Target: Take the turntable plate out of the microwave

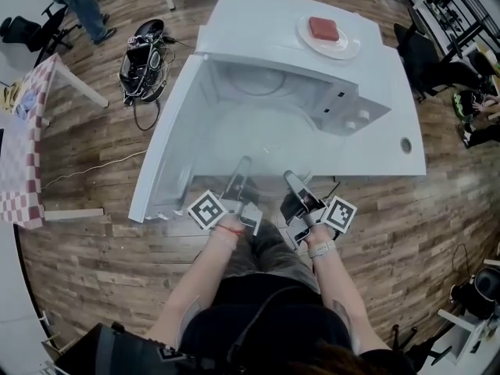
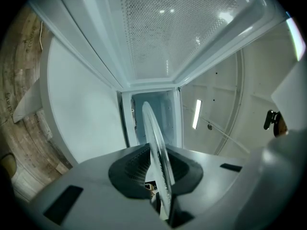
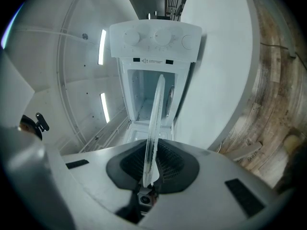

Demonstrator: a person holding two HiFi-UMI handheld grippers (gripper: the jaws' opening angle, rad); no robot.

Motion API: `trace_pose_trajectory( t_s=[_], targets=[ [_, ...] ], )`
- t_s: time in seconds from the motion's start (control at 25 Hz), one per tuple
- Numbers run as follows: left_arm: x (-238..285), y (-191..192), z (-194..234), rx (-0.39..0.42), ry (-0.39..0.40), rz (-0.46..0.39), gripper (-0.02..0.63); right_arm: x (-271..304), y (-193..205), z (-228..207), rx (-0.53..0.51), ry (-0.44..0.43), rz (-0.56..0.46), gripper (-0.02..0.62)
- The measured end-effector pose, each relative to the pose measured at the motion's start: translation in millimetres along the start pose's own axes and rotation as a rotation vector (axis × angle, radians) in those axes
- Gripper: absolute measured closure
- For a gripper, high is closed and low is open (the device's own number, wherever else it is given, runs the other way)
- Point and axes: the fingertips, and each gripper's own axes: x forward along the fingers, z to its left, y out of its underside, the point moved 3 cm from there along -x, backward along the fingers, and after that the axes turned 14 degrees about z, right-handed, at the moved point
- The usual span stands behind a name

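Head view gives you the whole layout: the microwave [image 1: 312,80] on a white table [image 1: 406,123], its door [image 1: 168,143] swung wide to your left, and a small dish [image 1: 328,39] with a red block [image 1: 323,28] on top of the oven. The clear turntable plate [image 1: 264,143] is only faint there, lying flat between your grippers and the cavity. Whether its far rim is clear of the cavity, you cannot tell.

The gripper views show the grip itself. Your left gripper [image 2: 162,188] is clenched on the plate's near rim, the glass running edge-on from between its jaws towards the door's mesh window [image 2: 177,28]. Your right gripper [image 3: 148,174] is clamped on the same rim further along, with the control knobs [image 3: 156,37] beyond.
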Motion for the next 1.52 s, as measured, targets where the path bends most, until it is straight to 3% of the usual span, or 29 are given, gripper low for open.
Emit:
trace_pose_trajectory(
  t_s=[1.52],
  targets=[
    [-41.2,39.6,-15.3,0.002,0.039,0.059,0.555,-37.2,54.6,17.1,-0.025,-0.010,-0.054,0.548]
  ],
)
